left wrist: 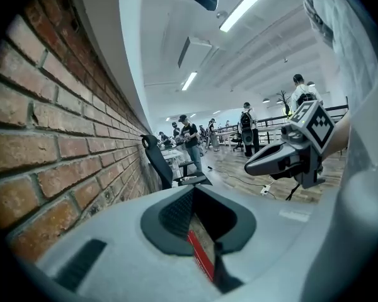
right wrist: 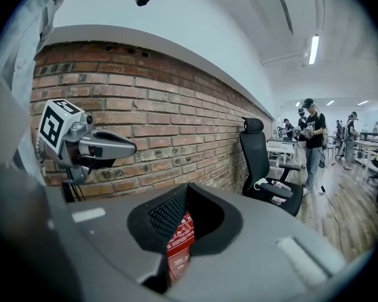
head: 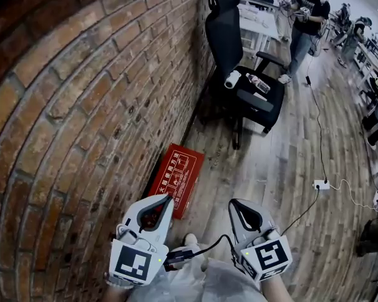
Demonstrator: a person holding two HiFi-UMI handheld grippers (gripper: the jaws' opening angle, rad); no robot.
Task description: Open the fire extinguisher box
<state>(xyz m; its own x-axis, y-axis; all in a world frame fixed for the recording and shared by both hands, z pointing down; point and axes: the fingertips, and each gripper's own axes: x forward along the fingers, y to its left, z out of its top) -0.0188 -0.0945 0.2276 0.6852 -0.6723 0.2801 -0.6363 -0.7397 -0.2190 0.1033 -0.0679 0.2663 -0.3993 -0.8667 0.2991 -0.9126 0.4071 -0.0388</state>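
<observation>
Left gripper and right gripper, held side by side low in the head view, tips pointing away from the person. Each pair of jaws is closed tip to tip, leaving only the teardrop opening behind the tips; nothing is gripped. In the left gripper view the right gripper appears to the right, jaws together; in the right gripper view the left gripper appears to the left against the brickwork, likewise closed.

Fire extinguisher box, a flat red case with white printing on its upper face, lies on the wooden floor with one long side against the foot of the brick wall. It sits just beyond the tip of the left gripper, apart from both grippers. Its lid lies flat, closed. A strip of its red face shows through the opening of each gripper's jaws.

White power strip on the floor to the right, with a black cable running up the room.

Black office chair farther along the wall, small items on its seat.

Person standing beyond the chair, near desks.
</observation>
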